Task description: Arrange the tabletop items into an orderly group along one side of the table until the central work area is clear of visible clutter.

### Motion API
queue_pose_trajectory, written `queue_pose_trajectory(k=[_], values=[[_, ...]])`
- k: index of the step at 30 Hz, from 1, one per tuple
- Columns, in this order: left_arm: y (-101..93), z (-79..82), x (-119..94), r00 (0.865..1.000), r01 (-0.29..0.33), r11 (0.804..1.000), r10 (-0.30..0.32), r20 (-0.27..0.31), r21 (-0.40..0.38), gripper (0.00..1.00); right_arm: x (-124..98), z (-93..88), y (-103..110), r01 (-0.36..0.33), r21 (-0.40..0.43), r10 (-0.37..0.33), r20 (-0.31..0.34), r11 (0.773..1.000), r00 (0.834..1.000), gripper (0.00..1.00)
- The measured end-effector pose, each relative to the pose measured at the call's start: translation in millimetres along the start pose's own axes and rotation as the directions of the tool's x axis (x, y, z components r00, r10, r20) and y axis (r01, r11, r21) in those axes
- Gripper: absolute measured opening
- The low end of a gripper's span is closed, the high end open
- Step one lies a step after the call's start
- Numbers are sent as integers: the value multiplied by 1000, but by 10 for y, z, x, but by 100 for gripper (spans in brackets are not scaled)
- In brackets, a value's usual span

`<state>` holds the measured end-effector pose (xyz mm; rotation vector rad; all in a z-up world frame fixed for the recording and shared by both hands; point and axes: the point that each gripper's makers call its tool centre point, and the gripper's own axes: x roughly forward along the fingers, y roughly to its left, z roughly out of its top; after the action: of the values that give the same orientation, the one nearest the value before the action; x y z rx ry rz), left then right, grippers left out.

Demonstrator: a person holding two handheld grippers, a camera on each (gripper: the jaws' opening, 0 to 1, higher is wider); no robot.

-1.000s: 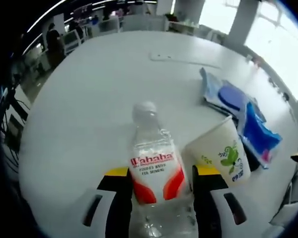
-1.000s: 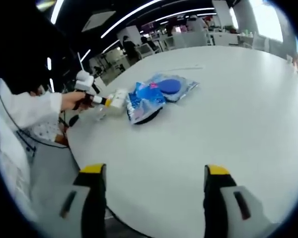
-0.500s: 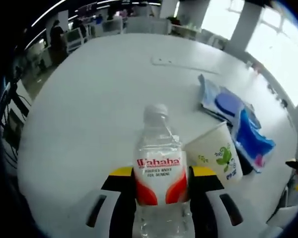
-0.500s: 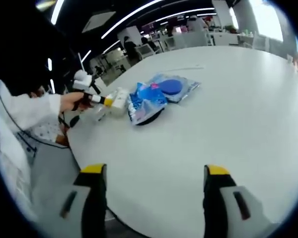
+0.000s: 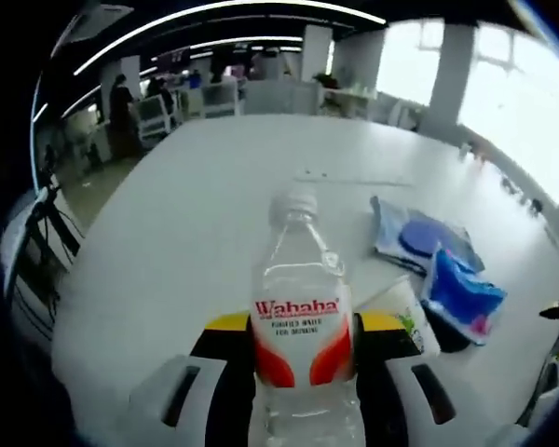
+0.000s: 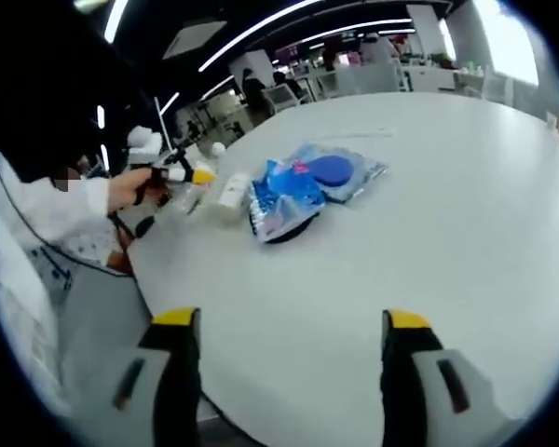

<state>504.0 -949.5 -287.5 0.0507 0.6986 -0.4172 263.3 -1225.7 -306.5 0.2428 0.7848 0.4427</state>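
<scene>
clear bottle (image 5: 301, 317) with red-and-white label, white cup (image 5: 407, 315) with green print, blue packets (image 5: 456, 291), white surface (image 5: 205, 214), yellow-tipped black jaws

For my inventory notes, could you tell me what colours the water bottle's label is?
White with red lettering and red-orange curves on the bottle, clearest in the left gripper view.

Your left gripper (image 5: 303, 340) has its yellow-tipped jaws clamped on the clear plastic Wahaha water bottle (image 5: 301, 331), upright between them. Just right of the right jaw stands the white paper cup (image 5: 408, 312); beyond it lie blue plastic packets (image 5: 435, 270) on the white table (image 5: 186, 233).
</scene>
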Motion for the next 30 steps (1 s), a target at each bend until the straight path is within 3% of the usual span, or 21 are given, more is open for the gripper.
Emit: queue_pose_trajectory(k=[7,12,18,30], values=[[-42,159,-71,995,-24,999,22,99,21,36,15,33,41,-7,-11,7,2,1000,1000,78],[-99,276,-116,982,-15,999,5,188,51,36,8,13,32,-2,-10,2,-3,1000,1000,78],[-101,295,-49,980,-16,999,7,201,43,36,-46,-19,1,10,-1,-10,-5,1000,1000,78],[-5,496,96,970,-24,1000,20,243,15,36,-61,-80,-57,28,20,-28,-14,999,1000,78]])
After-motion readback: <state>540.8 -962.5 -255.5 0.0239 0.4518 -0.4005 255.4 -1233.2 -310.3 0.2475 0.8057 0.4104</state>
